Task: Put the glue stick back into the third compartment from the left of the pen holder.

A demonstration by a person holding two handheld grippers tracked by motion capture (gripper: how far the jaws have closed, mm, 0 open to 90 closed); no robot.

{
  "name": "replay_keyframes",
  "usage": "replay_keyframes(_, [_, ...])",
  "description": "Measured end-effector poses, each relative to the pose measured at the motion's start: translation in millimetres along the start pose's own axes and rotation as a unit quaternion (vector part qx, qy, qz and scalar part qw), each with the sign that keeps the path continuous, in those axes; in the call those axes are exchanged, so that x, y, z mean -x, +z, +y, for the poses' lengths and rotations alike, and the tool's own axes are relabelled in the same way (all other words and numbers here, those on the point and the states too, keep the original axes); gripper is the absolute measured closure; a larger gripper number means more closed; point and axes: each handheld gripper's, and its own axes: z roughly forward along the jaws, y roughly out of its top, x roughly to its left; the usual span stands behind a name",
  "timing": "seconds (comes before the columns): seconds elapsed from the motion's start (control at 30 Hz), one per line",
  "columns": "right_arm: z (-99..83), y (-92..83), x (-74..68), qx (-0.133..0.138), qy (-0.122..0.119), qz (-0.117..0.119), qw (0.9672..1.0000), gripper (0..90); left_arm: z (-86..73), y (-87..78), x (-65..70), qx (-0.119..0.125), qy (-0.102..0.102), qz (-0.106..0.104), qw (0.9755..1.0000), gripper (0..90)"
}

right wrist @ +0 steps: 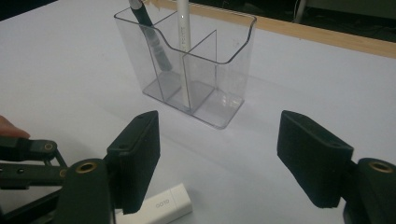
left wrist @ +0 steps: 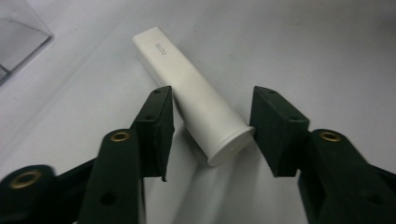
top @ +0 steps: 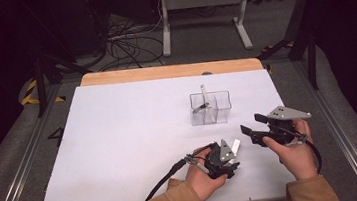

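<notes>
A white tube (left wrist: 187,84) with a capped end lies on the white table (top: 120,137). It sits slantwise between the jaws of my left gripper (left wrist: 212,107), one pad against its body and the other against the cap's rim. In the high view the left gripper (top: 231,153) is near the front edge with the tube (top: 235,145) poking out. My right gripper (top: 252,126) hovers just to its right, pointing left; its jaws (right wrist: 219,140) stand wide with nothing between them. The tube (right wrist: 163,205) shows below them.
A clear divided organizer (top: 210,108) stands behind the grippers. It holds a white pen (right wrist: 183,28) and a dark pen (right wrist: 152,32). A wooden strip (top: 171,71) runs along the table's far edge. Cables and a white frame (top: 202,7) lie on the floor beyond.
</notes>
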Motion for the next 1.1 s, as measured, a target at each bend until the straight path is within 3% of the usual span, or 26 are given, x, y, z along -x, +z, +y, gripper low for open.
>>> replay_keyframes(0.23, [-0.6,1.2,-1.0,-0.002,-0.001,0.001,1.0,30.9,-0.7,0.3,-1.8,-0.011,-0.01,-0.008,0.9999,63.7])
replay_keyframes(0.67, [-0.6,1.8,-1.8,0.001,-0.001,0.002,1.0,31.1,-0.4,-6.0,-2.4,-0.004,-0.001,-0.013,0.9999,64.8])
replay_keyframes(1.1, [4.3,-5.4,-4.8,0.024,-0.001,0.03,0.9993,34.7,6.8,-49.3,-19.3,0.02,0.041,-0.031,0.9985,65.0])
